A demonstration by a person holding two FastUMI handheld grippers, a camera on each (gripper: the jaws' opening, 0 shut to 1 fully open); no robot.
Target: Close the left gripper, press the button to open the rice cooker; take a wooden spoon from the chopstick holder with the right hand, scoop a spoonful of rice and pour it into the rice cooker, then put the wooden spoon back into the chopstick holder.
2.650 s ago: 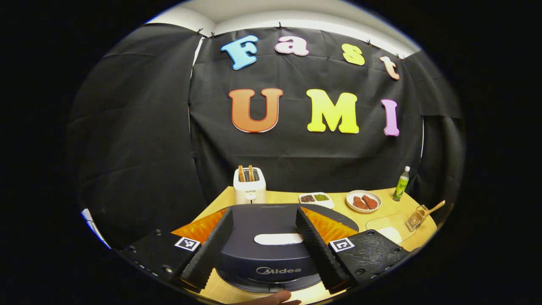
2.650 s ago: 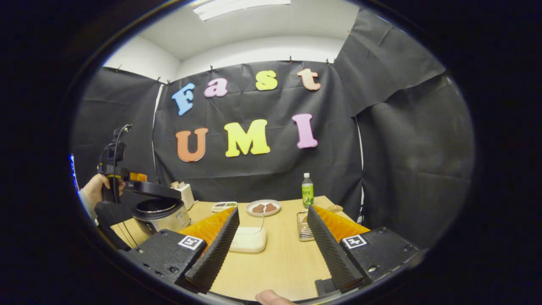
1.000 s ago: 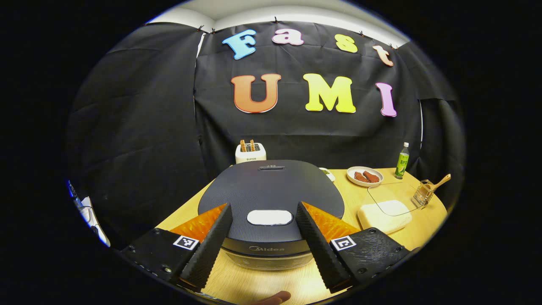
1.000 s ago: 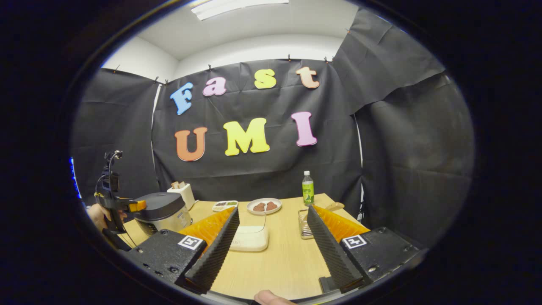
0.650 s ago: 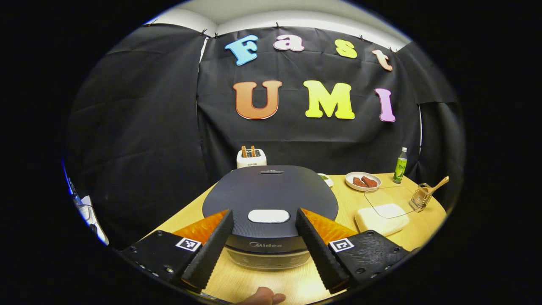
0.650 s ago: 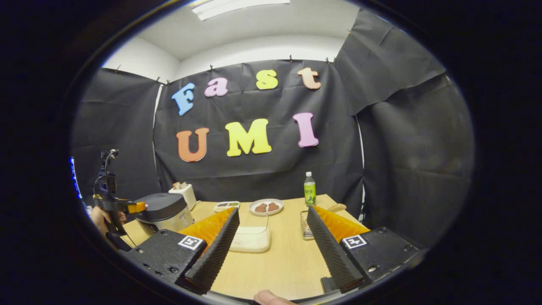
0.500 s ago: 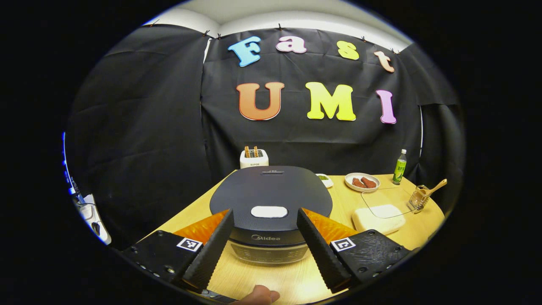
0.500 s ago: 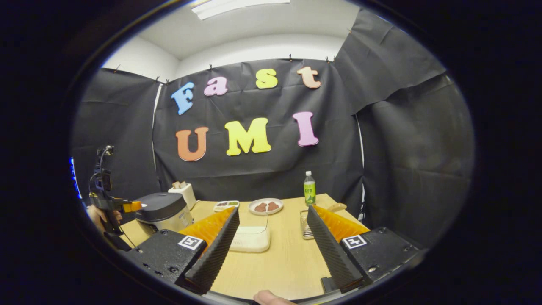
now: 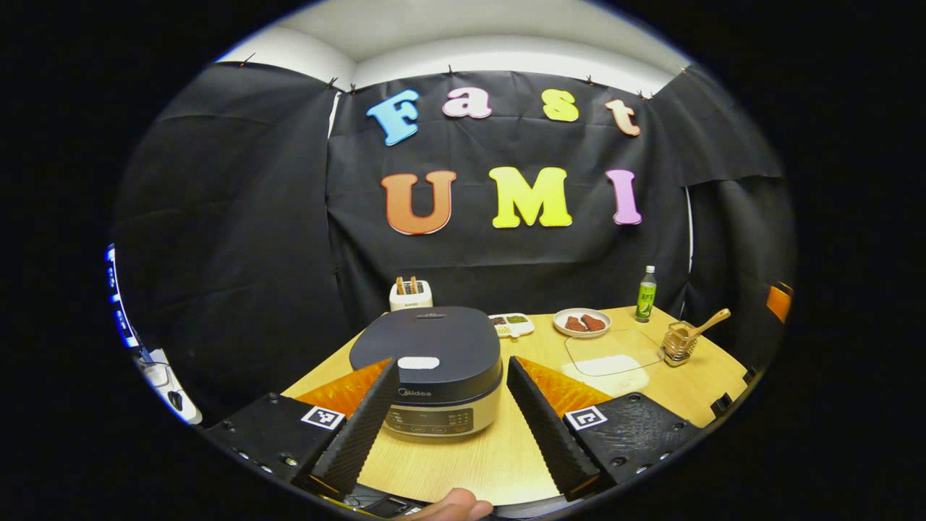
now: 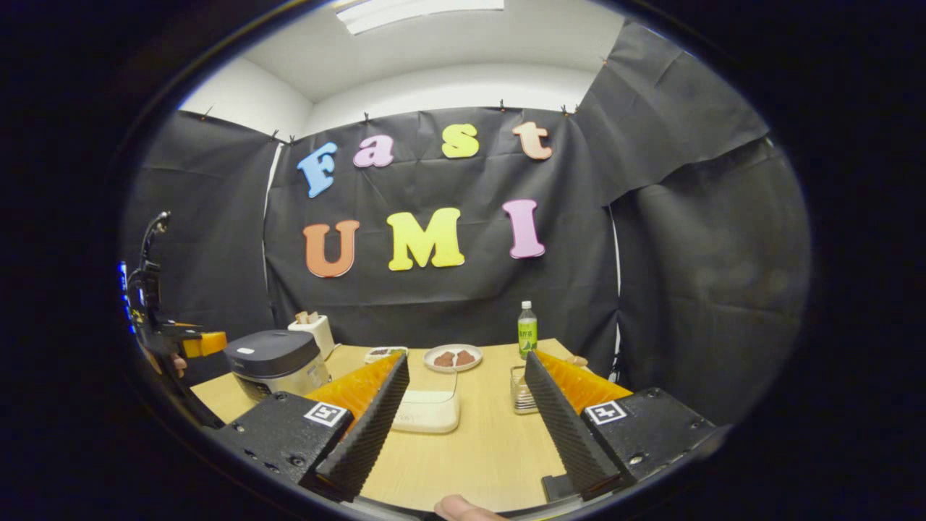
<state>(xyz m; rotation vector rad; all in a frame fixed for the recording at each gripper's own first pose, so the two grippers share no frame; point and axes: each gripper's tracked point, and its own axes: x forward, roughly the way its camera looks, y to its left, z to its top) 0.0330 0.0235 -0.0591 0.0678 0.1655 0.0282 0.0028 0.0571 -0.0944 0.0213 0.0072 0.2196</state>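
Both grippers, left [image 9: 445, 427] and right [image 10: 463, 427], are apart; the open left fingers could straddle the cooker [image 9: 427, 362] button [image 9: 418, 362] near the table's left edge, and the lid stays shut.

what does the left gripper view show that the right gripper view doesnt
Left gripper view: the dark grey rice cooker seen from the front, lid shut, with its front control panel, framed by the open left gripper. The wooden spoon stands tilted in the chopstick holder.
Right gripper view: that left gripper from the side, held in a hand to the left of the cooker, plus a ceiling light and the open right gripper.
Both: the cooker, white toaster, green bottle, plate of meat and wooden table.
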